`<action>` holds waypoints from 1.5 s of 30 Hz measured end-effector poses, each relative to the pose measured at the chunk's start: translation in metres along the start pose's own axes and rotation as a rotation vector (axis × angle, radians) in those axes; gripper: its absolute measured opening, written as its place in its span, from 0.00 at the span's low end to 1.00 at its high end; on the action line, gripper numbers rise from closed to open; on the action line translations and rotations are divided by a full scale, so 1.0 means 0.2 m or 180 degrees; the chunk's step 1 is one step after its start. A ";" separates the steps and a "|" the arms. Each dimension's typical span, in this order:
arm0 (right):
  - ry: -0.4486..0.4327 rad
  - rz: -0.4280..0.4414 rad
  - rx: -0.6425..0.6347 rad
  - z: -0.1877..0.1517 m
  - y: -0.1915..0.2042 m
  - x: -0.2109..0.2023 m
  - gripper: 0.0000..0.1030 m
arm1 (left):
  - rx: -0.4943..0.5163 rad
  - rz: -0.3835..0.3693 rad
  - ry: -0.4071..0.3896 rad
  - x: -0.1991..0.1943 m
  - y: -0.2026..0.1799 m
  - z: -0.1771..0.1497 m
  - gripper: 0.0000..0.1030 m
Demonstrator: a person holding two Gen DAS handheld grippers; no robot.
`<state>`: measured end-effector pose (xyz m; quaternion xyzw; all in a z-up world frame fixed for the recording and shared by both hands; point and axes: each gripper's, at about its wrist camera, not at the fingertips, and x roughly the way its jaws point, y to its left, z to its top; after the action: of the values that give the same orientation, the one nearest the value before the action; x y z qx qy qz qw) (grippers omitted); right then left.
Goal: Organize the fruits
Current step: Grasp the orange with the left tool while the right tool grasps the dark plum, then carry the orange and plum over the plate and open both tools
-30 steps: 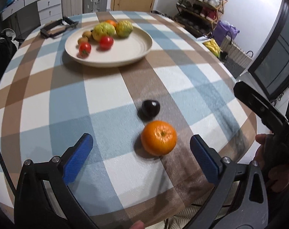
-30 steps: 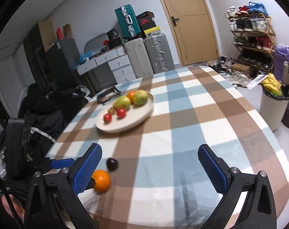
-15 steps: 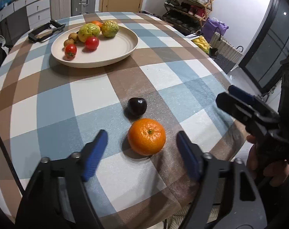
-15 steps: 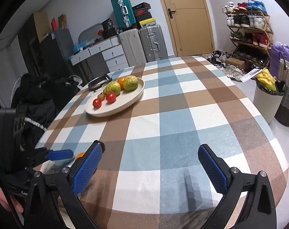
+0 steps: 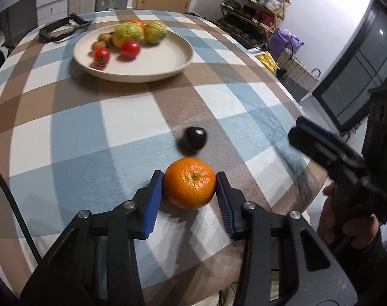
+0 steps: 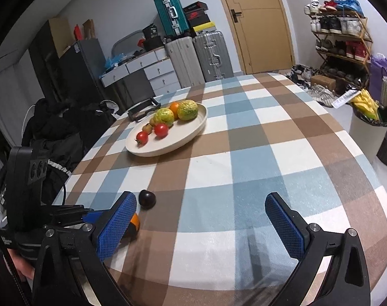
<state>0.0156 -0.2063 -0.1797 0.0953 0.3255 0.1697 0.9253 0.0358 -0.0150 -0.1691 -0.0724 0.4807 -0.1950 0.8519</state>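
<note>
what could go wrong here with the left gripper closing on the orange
1. The left gripper is closing on the orange, with pads at its widest sides; a round fruit could squirt out or bruise if squeezed hard.
2. The dark plum sits loose just beyond the orange; a forward nudge might roll it across the tablecloth.
3. The plate already holds fruit bunched at its far side; a careless drop could knock the tomatoes.

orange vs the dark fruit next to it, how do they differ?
The round orange citrus is bigger, bright and dimpled; the small dark glossy fruit is near-black and smooth. The citrus sits between the closing left gripper's blue pads, which touch it; the dark fruit lies free. Both rest on the checked tablecloth, off the plate.
</note>
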 end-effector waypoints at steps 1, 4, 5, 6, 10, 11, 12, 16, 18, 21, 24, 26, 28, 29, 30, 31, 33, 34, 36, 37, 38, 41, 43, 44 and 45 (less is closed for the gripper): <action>0.0011 0.0029 -0.0029 0.00 0.01 0.01 1.00 | -0.0010 0.0001 -0.0034 -0.03 0.02 -0.01 0.37; 0.0103 0.0056 -0.0164 -0.01 0.06 0.06 1.00 | -0.0073 -0.0033 -0.0145 -0.09 0.07 0.00 0.37; 0.0141 0.0071 -0.0191 -0.01 0.07 0.08 1.00 | -0.0103 -0.0025 -0.0177 -0.11 0.09 0.00 0.37; 0.0204 0.0138 -0.0207 -0.01 0.09 0.11 1.00 | -0.0123 -0.0017 -0.0206 -0.14 0.11 0.00 0.37; 0.0403 0.0299 -0.0227 -0.01 0.15 0.22 1.00 | -0.0154 0.0024 -0.0336 -0.22 0.18 0.01 0.37; 0.0432 0.0307 -0.0248 -0.01 0.16 0.24 1.00 | -0.0153 0.0032 -0.0364 -0.24 0.19 0.01 0.37; 0.0452 0.0325 -0.0271 -0.01 0.18 0.26 1.00 | -0.0162 0.0032 -0.0381 -0.26 0.20 0.01 0.37; 0.0452 0.0277 -0.0451 0.00 0.26 0.33 0.99 | -0.0237 0.0004 -0.0435 -0.30 0.26 0.00 0.37; 0.0451 0.0244 -0.0548 0.01 0.29 0.35 0.97 | -0.0272 0.0007 -0.0444 -0.31 0.28 0.00 0.37; 0.0509 0.0214 -0.0632 0.02 0.32 0.40 0.83 | -0.0309 0.0004 -0.0467 -0.32 0.30 0.00 0.37; 0.0629 0.0181 -0.0668 0.02 0.34 0.45 0.71 | -0.0326 -0.0003 -0.0496 -0.33 0.31 0.00 0.37; 0.0699 0.0177 -0.0710 0.01 0.35 0.47 0.59 | -0.0337 0.0002 -0.0509 -0.33 0.32 0.02 0.37; 0.0764 0.0164 -0.0754 0.01 0.35 0.49 0.47 | -0.0328 0.0010 -0.0524 -0.33 0.32 0.04 0.37; 0.0763 0.0145 -0.0776 0.01 0.35 0.49 0.38 | -0.0323 0.0014 -0.0538 -0.33 0.32 0.05 0.37; 0.0793 0.0190 -0.0787 0.01 0.35 0.49 0.33 | -0.0320 0.0011 -0.0544 -0.32 0.32 0.07 0.37; 0.0795 0.0243 -0.0778 0.01 0.35 0.49 0.29 | -0.0321 0.0006 -0.0554 -0.32 0.32 0.08 0.37; 0.0751 0.0217 -0.0806 0.01 0.36 0.48 0.28 | -0.0324 0.0013 -0.0571 -0.30 0.31 0.12 0.37; 0.0745 0.0228 -0.0830 0.01 0.36 0.48 0.25 | -0.0320 0.0036 -0.0571 -0.29 0.31 0.14 0.37; 0.0712 0.0211 -0.0825 0.02 0.36 0.47 0.25 | -0.0320 0.0050 -0.0573 -0.26 0.30 0.18 0.37; 0.0696 0.0204 -0.0817 0.03 0.35 0.47 0.25 | -0.0322 0.0044 -0.0568 -0.24 0.30 0.21 0.37; 0.0677 0.0218 -0.0778 0.05 0.33 0.47 0.25 | -0.0327 0.0038 -0.0562 -0.22 0.30 0.24 0.37; 0.0606 0.0255 -0.0694 0.10 0.29 0.46 0.25 | -0.0309 0.0016 -0.0518 -0.14 0.28 0.32 0.37; 0.0542 0.0289 -0.0625 0.15 0.24 0.45 0.25 | -0.0297 0.0015 -0.0497 -0.10 0.26 0.38 0.37; 0.0521 0.0313 -0.0593 0.18 0.22 0.45 0.25 | -0.0287 0.0011 -0.0489 -0.07 0.25 0.41 0.37; 0.0496 0.0333 -0.0551 0.21 0.20 0.46 0.25 | -0.0291 0.0013 -0.0504 -0.05 0.24 0.45 0.37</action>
<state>0.0991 -0.1382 -0.1877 0.0184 0.3751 0.2521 0.8918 0.1206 0.0276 -0.1292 -0.1254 0.4204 -0.1647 0.8834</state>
